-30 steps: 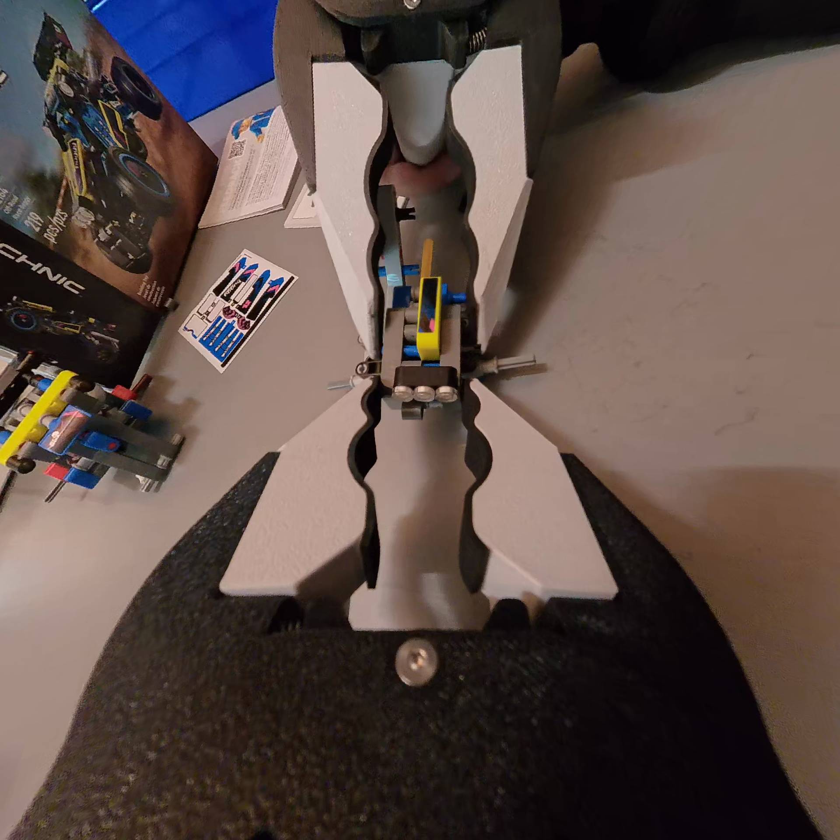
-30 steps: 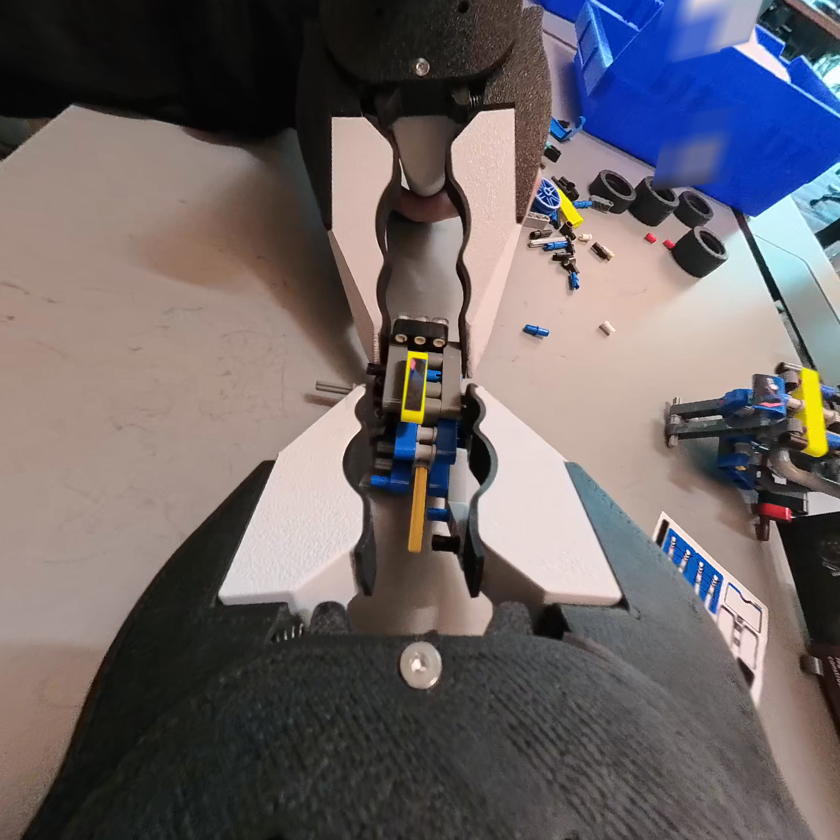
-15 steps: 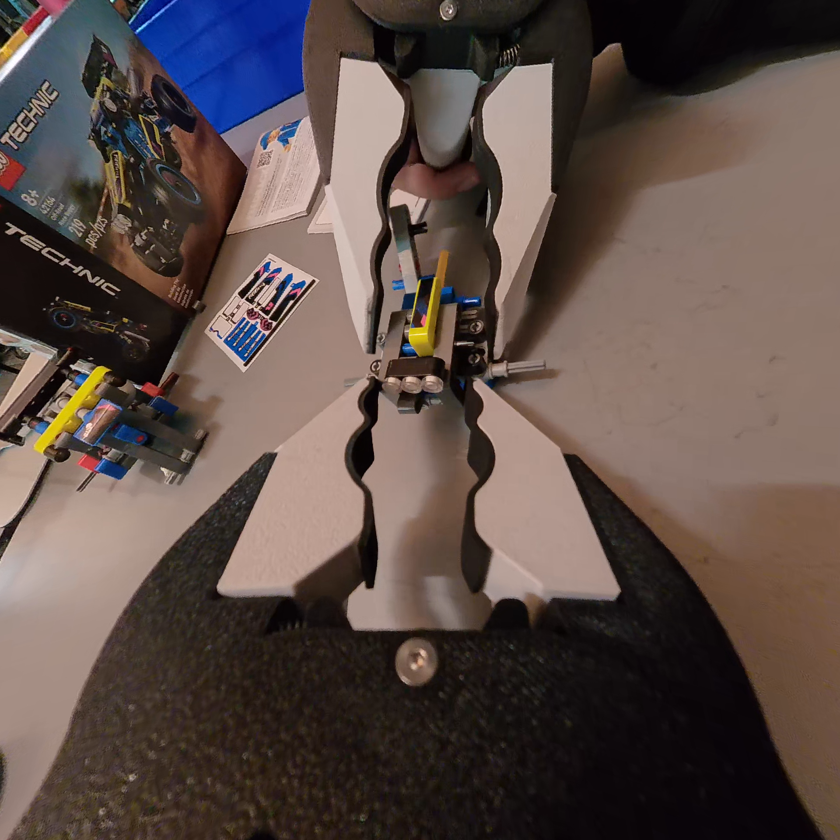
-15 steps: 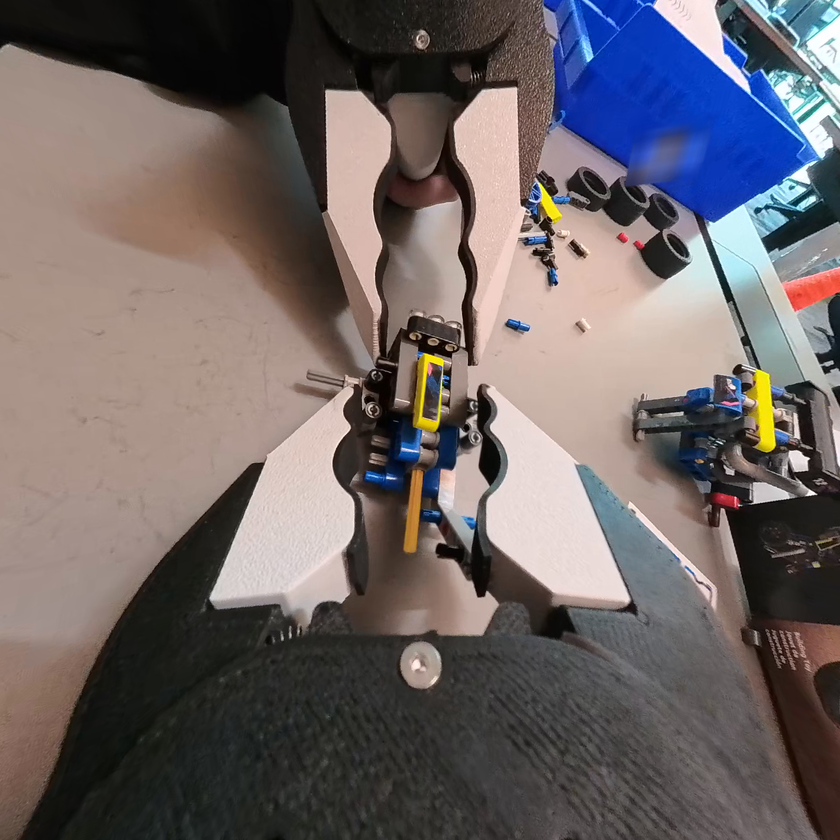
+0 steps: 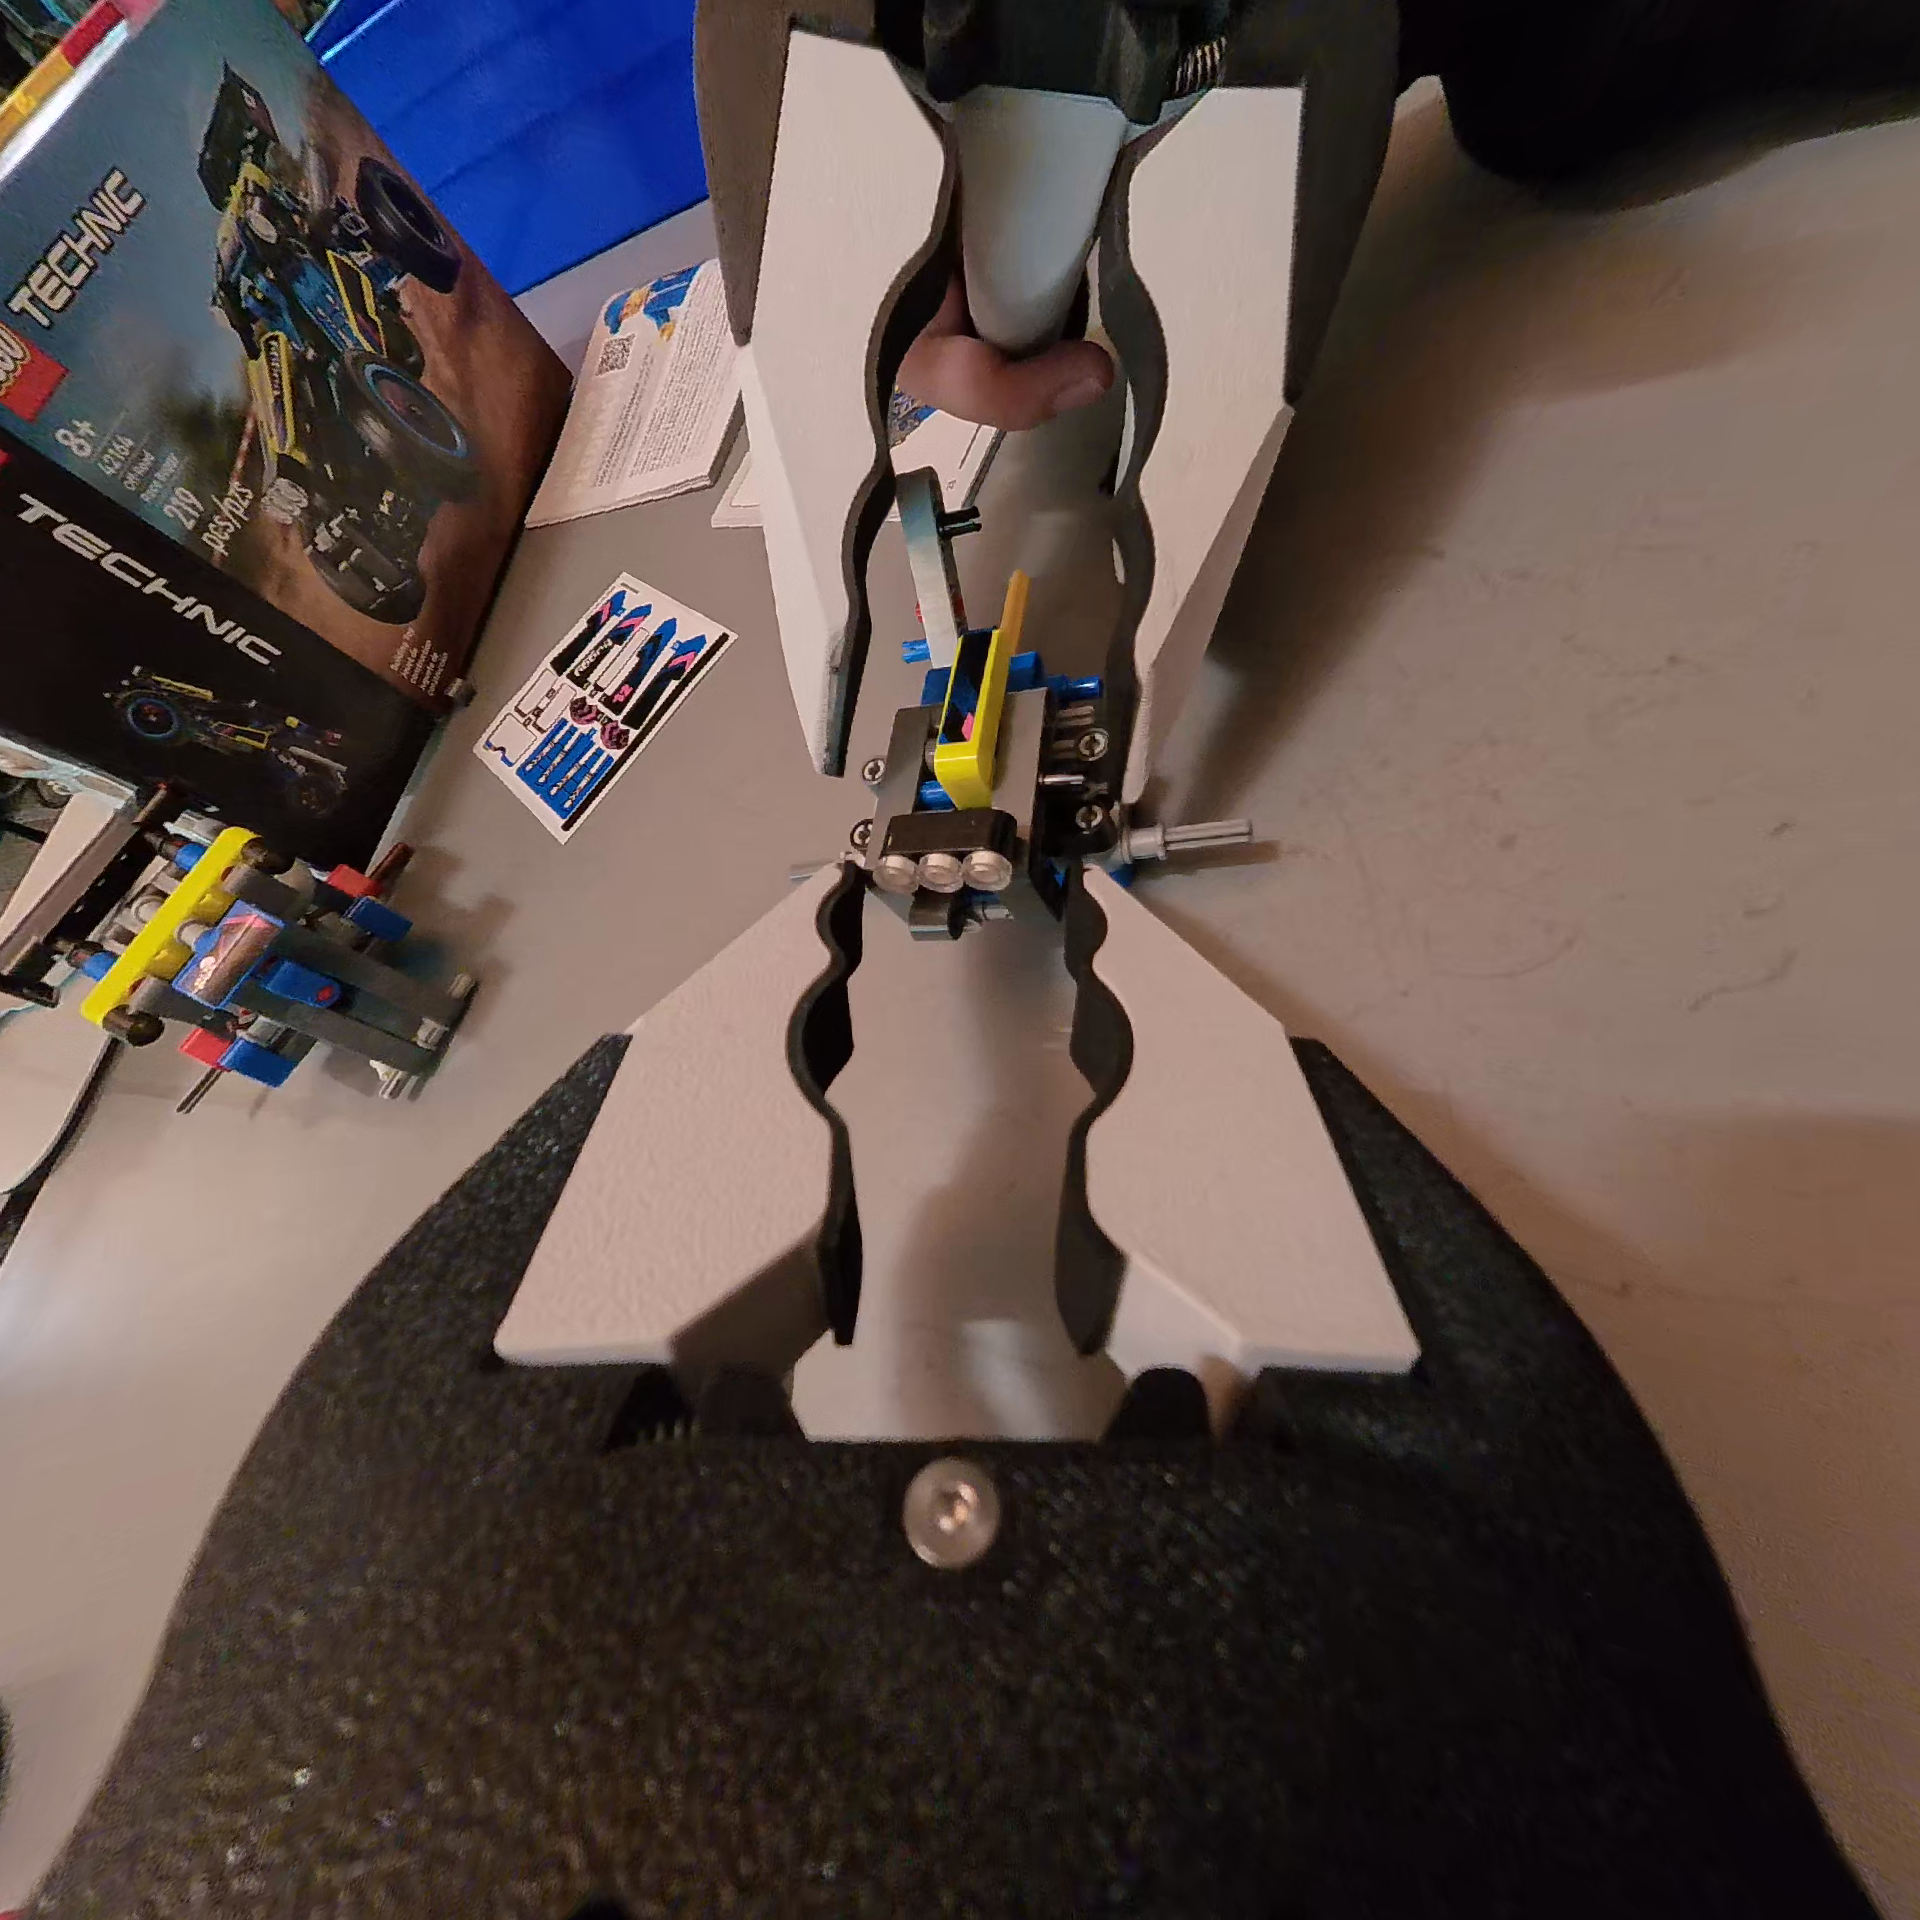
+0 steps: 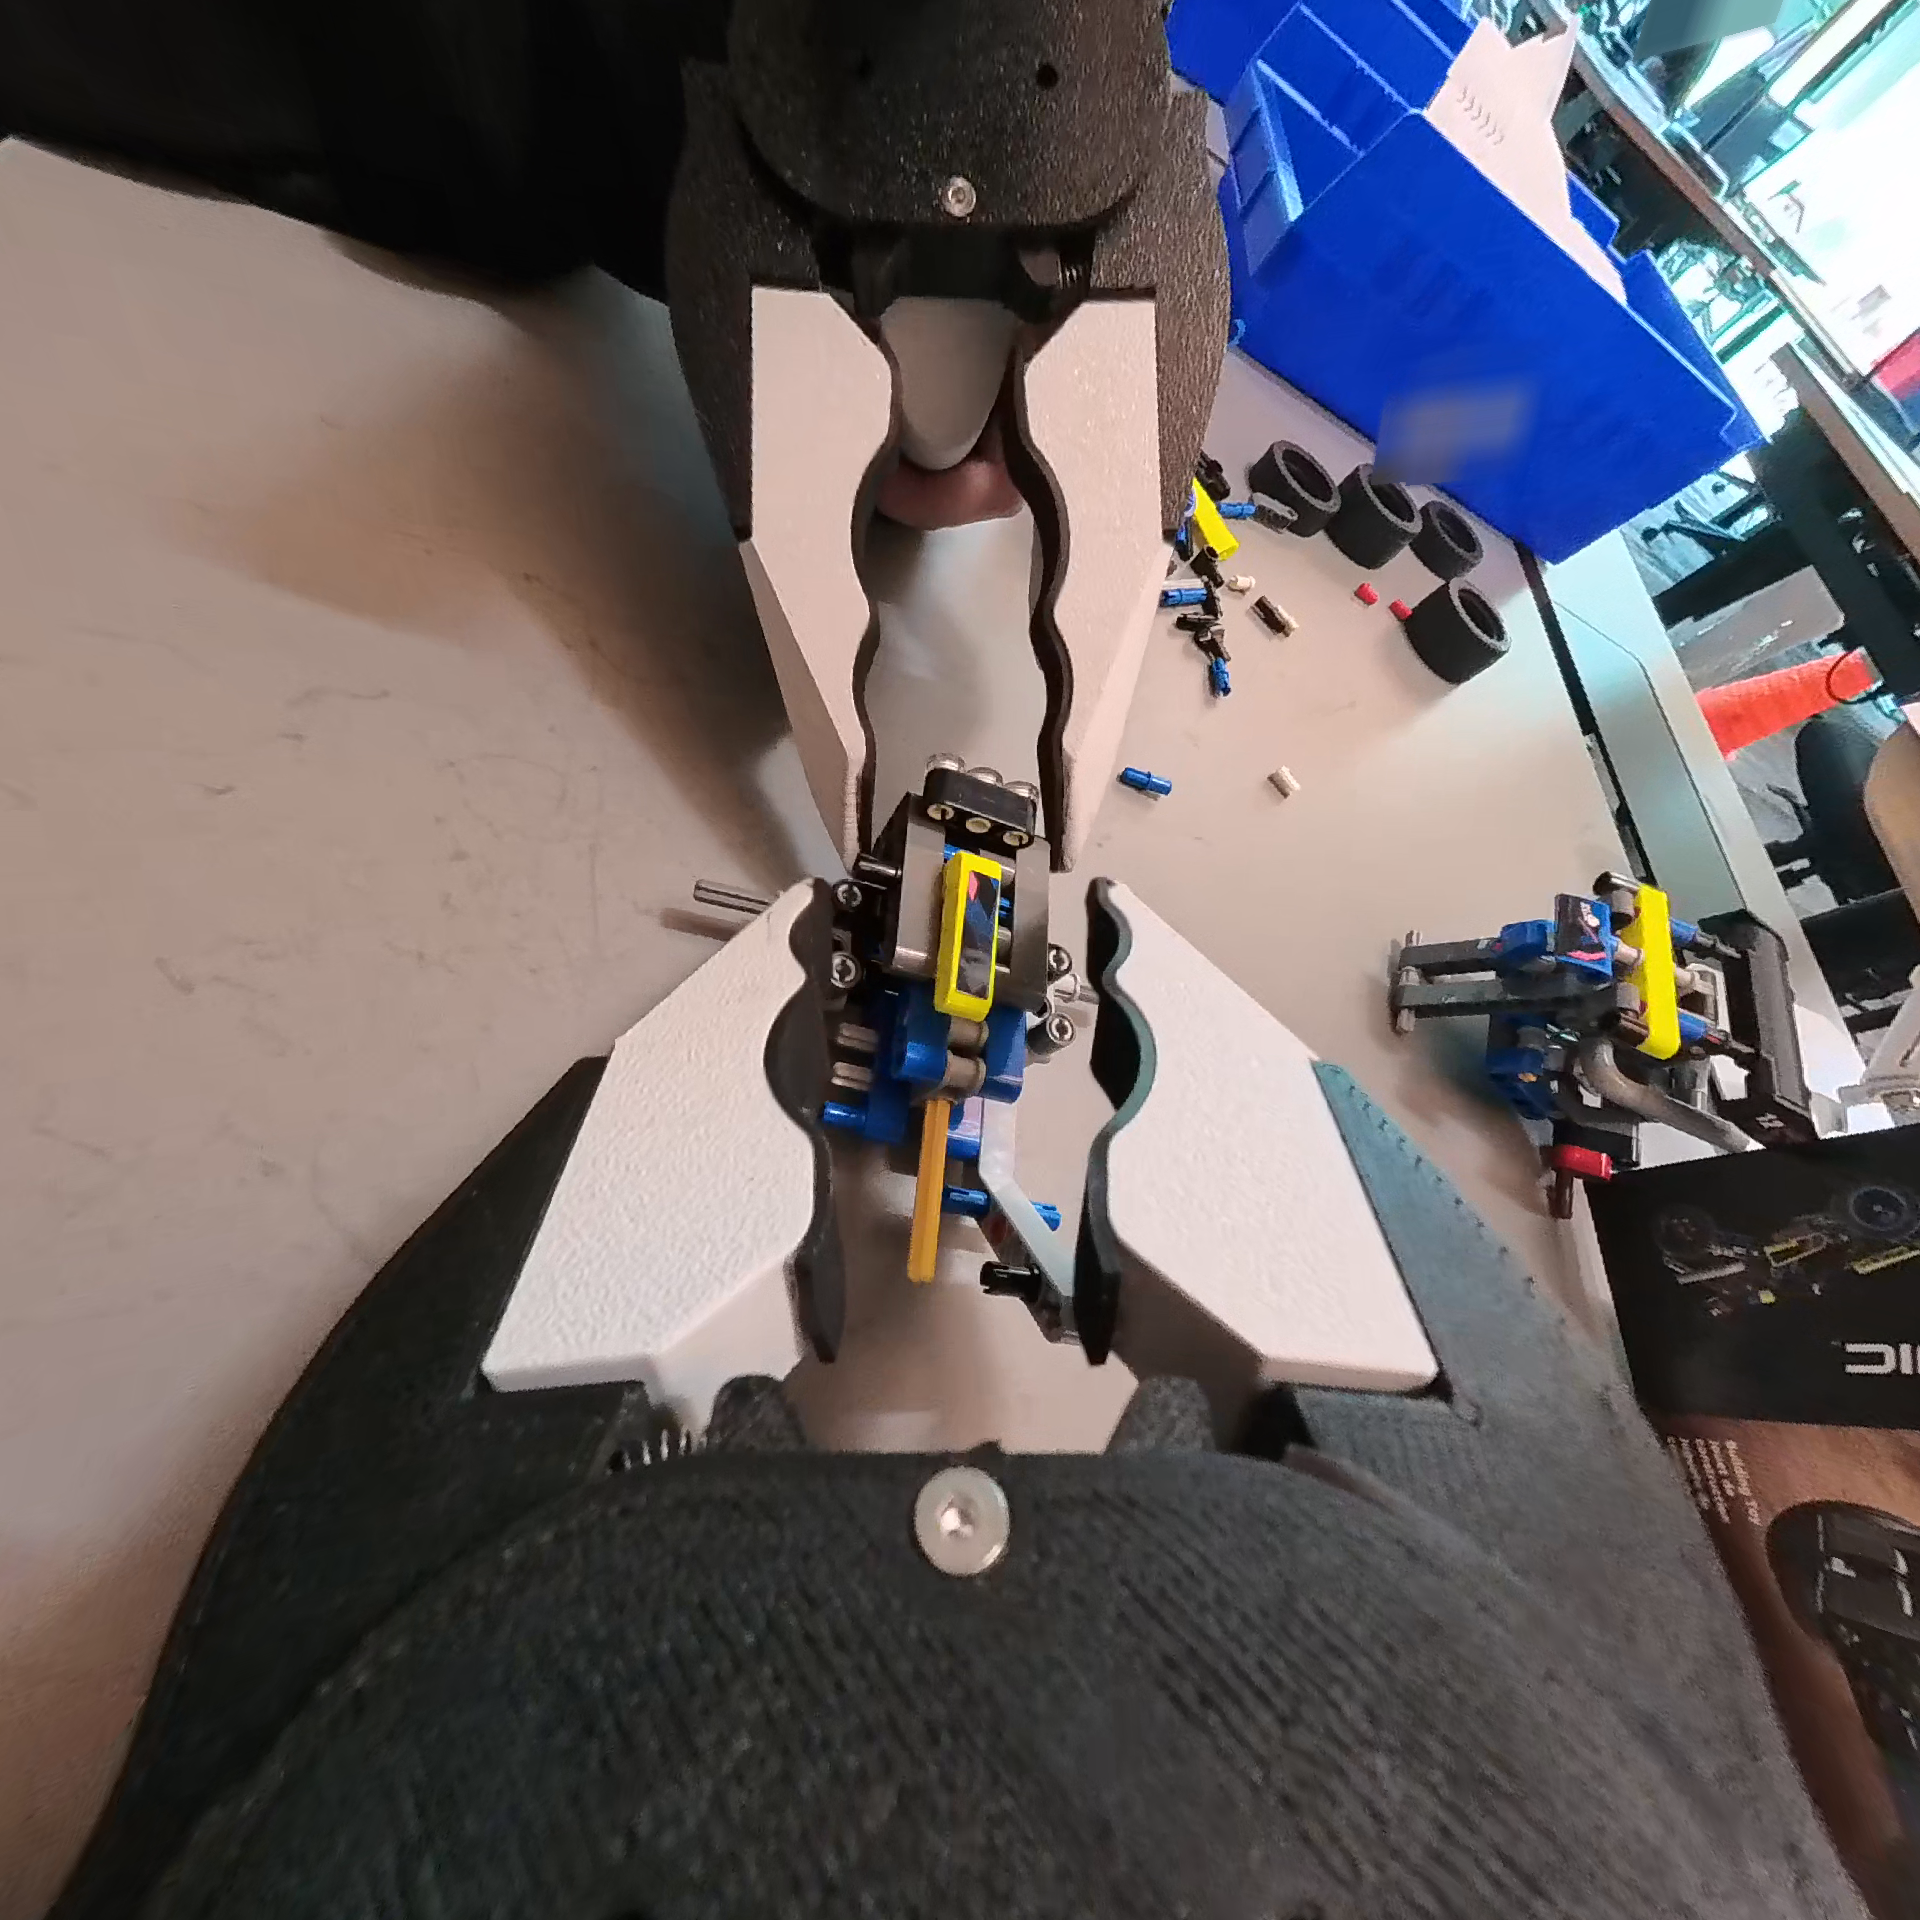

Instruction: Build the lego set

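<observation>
I am viewing a grey bench carrying blue bins at its far edge and a printed toy box at one side. The left tool and the right tool are facing each other tip to tip over the bench.

- Between them I am seeing a small brick assembly in grey, blue, black and yellow.
- The left tool is clamping the end of the assembly that carries the black beam with three clear studs.
- The right tool is standing apart around the blue end. One finger is touching the assembly and the other finger is showing a gap.

A second brick assembly is lying near the box, just beside a sticker sheet. Four black tyres and loose pins are lying near the bins.
</observation>
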`<state>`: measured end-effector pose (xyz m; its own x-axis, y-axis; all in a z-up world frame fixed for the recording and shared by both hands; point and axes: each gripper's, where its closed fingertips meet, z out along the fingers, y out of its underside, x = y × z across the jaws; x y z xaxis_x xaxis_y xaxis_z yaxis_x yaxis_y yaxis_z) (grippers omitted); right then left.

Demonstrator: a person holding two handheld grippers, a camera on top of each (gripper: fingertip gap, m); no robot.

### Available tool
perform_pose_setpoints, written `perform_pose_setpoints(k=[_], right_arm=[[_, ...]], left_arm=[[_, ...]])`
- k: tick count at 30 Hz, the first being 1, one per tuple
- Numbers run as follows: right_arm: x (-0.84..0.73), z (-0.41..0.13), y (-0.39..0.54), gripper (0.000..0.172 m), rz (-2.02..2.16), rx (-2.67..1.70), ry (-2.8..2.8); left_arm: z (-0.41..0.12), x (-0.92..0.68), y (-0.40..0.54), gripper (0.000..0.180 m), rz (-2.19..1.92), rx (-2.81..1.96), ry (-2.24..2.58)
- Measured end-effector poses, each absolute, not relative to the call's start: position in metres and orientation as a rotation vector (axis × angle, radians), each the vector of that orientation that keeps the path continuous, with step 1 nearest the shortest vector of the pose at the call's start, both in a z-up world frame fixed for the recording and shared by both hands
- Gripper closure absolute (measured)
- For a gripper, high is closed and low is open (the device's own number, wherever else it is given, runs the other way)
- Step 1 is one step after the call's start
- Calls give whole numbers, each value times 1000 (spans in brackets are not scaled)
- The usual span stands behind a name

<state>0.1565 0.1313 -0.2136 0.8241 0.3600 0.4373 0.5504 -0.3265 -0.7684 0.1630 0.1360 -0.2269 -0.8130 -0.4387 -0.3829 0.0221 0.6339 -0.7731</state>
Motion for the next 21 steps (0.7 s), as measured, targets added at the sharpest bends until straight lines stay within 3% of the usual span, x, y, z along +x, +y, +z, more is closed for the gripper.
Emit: perform_pose_setpoints(k=[1, 21], right_arm=[[156, -213, 131, 124, -227, -1946, -679], [163, -193, 135, 125, -280, -1859, -607]], left_arm=[[-227, 163, 136, 145, -1096, -325, 2305], [-229, 165, 137, 144, -1088, -343, 2317]])
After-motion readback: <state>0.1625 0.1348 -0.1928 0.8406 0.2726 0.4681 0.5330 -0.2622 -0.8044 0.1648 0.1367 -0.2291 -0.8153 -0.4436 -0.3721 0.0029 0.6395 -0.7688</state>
